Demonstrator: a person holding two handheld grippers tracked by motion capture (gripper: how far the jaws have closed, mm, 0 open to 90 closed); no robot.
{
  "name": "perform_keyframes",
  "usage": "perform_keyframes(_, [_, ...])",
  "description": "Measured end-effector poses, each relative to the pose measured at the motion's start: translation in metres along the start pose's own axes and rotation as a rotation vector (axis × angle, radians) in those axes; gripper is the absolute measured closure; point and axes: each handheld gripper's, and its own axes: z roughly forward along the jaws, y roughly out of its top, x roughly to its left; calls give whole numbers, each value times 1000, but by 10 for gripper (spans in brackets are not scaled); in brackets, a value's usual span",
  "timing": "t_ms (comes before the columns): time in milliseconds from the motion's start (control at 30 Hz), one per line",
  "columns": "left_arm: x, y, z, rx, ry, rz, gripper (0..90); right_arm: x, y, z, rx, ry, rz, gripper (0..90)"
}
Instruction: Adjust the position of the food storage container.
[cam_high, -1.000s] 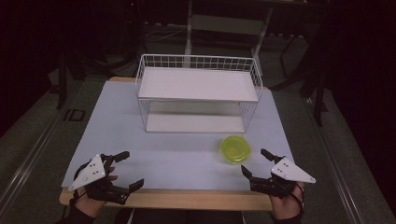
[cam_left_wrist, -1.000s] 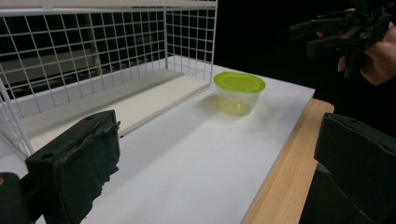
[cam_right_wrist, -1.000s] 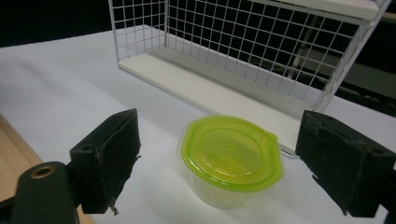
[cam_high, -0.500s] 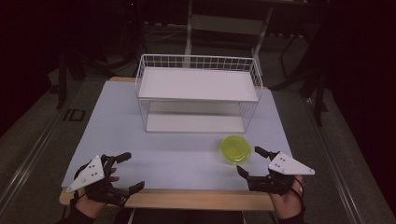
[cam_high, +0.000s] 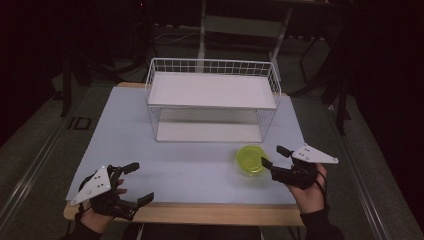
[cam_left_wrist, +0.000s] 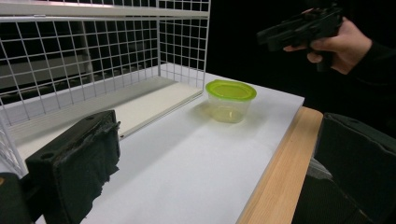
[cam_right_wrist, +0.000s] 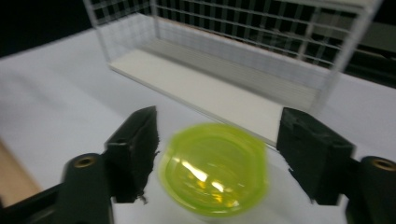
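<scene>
So I'm looking at the white table (cam_high: 200, 175) first, biggest thing here, wooden strip along the near edge. On it toward 12 o'clock sits the white wire rack (cam_high: 212, 102) with two flat shelves. No brand, label or writing readable anywhere, not on the rack, not on the tub.

The tub is a small clear container with a lime-green lid (cam_high: 251, 160), standing on the table just in front of the rack's right corner, roughly 4 o'clock from table centre.

My right gripper (cam_high: 274, 156) is at the tub's 3 o'clock, jaws pointing at it. They've just been closing in, and in the right gripper view the container (cam_right_wrist: 214, 169) sits in line between the two black jaws, but there's a gap on both sides, so not gripping. That view is blurry, and whether the jaws are around the tub or short of it, I can't tell.

Left gripper (cam_high: 137, 182) rests at 7 o'clock by the table edge, jaws spread wide, nothing in them.

Room behind the table is too dark to make out.
</scene>
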Motion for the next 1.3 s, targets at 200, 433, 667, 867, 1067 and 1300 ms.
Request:
perform_keyframes(200, [0,0,0,0,0,-2,11,-24,-8,15,103,-54,8,578])
perform_keyframes(433, [1,0,0,0,-1,-3,11,-53,-20,33,206,-94,80,877])
perform_keyframes(667, [0,0,1,2,-2,0,11,-62,-46,54,303,-124,152,900])
perform_keyframes(867, [-1,0,1,7,-3,8,11,-62,-63,72,380,-96,185,900])
perform_keyframes(1067, [-1,0,1,9,-5,10,11,-55,-66,80,394,-48,196,900])
perform_keyframes(1300, [-1,0,1,11,-6,13,11,-43,-69,89,423,-7,197,900])
